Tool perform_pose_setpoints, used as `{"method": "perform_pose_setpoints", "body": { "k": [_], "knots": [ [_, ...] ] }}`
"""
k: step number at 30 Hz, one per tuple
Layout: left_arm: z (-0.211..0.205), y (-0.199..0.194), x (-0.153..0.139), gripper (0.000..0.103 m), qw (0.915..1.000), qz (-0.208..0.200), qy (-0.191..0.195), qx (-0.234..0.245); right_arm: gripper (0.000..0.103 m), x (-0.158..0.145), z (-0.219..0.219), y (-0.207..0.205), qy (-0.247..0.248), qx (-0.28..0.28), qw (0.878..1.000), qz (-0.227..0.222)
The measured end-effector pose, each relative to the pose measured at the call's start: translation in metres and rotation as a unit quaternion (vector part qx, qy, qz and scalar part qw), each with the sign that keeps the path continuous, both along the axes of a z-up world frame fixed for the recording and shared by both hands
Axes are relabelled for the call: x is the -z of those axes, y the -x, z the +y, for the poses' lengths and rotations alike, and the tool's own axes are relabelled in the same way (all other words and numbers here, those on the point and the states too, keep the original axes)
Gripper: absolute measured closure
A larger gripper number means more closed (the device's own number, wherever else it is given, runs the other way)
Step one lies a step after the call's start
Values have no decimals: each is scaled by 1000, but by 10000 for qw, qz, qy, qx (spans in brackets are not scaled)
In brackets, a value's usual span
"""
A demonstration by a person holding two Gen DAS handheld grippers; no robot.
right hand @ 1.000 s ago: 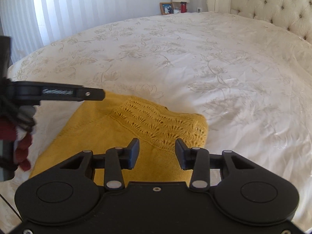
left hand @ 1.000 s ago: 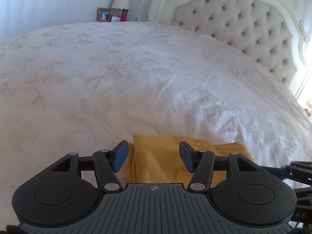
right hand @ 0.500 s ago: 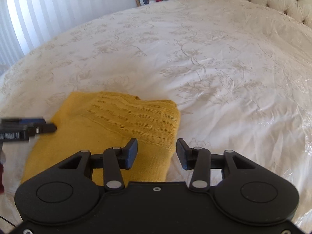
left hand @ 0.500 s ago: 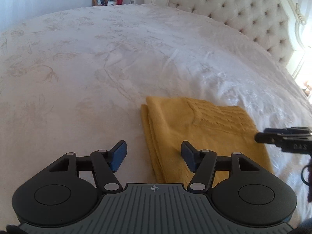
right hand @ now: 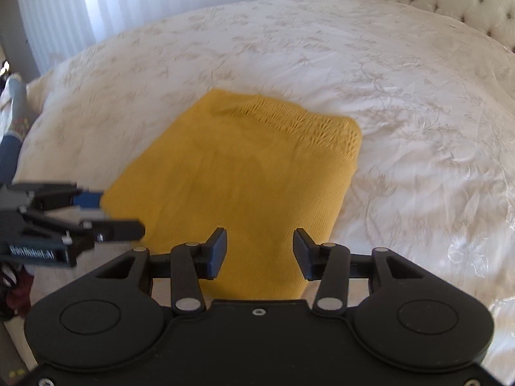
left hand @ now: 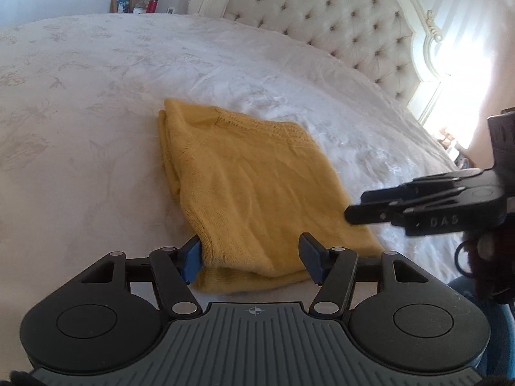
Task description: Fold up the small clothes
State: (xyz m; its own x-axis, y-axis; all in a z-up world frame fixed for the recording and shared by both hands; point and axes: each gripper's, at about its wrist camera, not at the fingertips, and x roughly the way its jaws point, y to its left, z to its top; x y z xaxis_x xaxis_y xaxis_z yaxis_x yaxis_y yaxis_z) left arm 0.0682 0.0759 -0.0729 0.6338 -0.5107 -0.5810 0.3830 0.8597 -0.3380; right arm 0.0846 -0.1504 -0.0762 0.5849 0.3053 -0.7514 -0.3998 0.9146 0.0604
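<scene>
On the side of the right hand-held gripper (left hand: 352,217), as the left wrist view shows it, pale letters read "DAS". In the right wrist view the left hand-held gripper (right hand: 128,225) carries a white label that reads about "GenRobot.AI", but it is blurred.

1 second ago the yellow garment (left hand: 254,189) showed only as a strip between the left blue pads, close under the camera. Now the left camera has pulled back and nearly the whole folded piece is in view. In the right wrist view the garment (right hand: 251,167) has shifted from the left part of the picture to the middle, and the left hand-held gripper has dropped from its upper left to its lower left.

The garment is a fine knit, folded to a rough rectangle, with an open lace band along its far end and stacked layers at its left edge. It lies flat on the white bedspread (left hand: 96,103), a smooth cloth with a pale floral pattern. Behind stands a tufted, buttoned headboard (left hand: 338,22) in a carved cream frame.

The left hand-held gripper (left hand: 254,257) is parted, its pads over the near edge of the garment, and it grips nothing. The right hand-held gripper (right hand: 259,254) is parted about halfway over the near end and also holds nothing.
</scene>
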Motion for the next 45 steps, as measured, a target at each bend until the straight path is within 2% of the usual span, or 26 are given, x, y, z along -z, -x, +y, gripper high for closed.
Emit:
{"method": "perform_pose_setpoints", "body": {
  "k": [3,7,9,11,16,17,21,22,24,27,33,37,42,45],
  "knots": [
    [-8,4,-1,43,9992,-24,66,390,48,5,0,2,158,131,9996,196],
    [-13,2,18,43,9961,681,-308,477,47,9,-7,-2,226,444,9975,507],
    [-8,3,25,44,9938,986,-397,327,44,12,-9,-2,289,472,9964,639],
    [-1,8,22,43,9940,1034,-351,91,42,10,-10,0,248,505,9966,600],
    [7,12,6,42,9891,1255,-424,-649,31,-5,-21,10,-278,734,9968,145],
    [8,12,4,42,9884,1250,-402,-767,26,-8,-24,13,-365,795,9962,29],
    [2,16,-8,42,9874,1138,-417,-1022,18,-19,-32,28,-709,949,9922,-377],
    [0,17,-12,41,9873,1089,-460,-1057,13,-21,-33,31,-779,1015,9908,-442],
    [-6,19,-18,34,9872,989,-580,-1106,10,-25,-37,37,-876,1194,9875,-544],
    [-16,25,-29,31,9874,780,-755,-1148,2,-28,-41,45,-993,1417,9828,-648],
    [-37,34,-44,31,9801,394,-1369,-1380,1,-27,-47,58,-1162,1640,9763,-799],
    [-44,40,-48,31,9767,355,-1473,-1523,1,-25,-48,60,-1173,1699,9754,-778],
    [-53,48,-54,31,9665,164,-1855,-1765,1,-26,-46,66,-1122,1797,9728,-939],
    [-56,50,-55,31,9645,207,-1930,-1789,1,-26,-47,67,-1141,1837,9718,-936]
  ]
}}
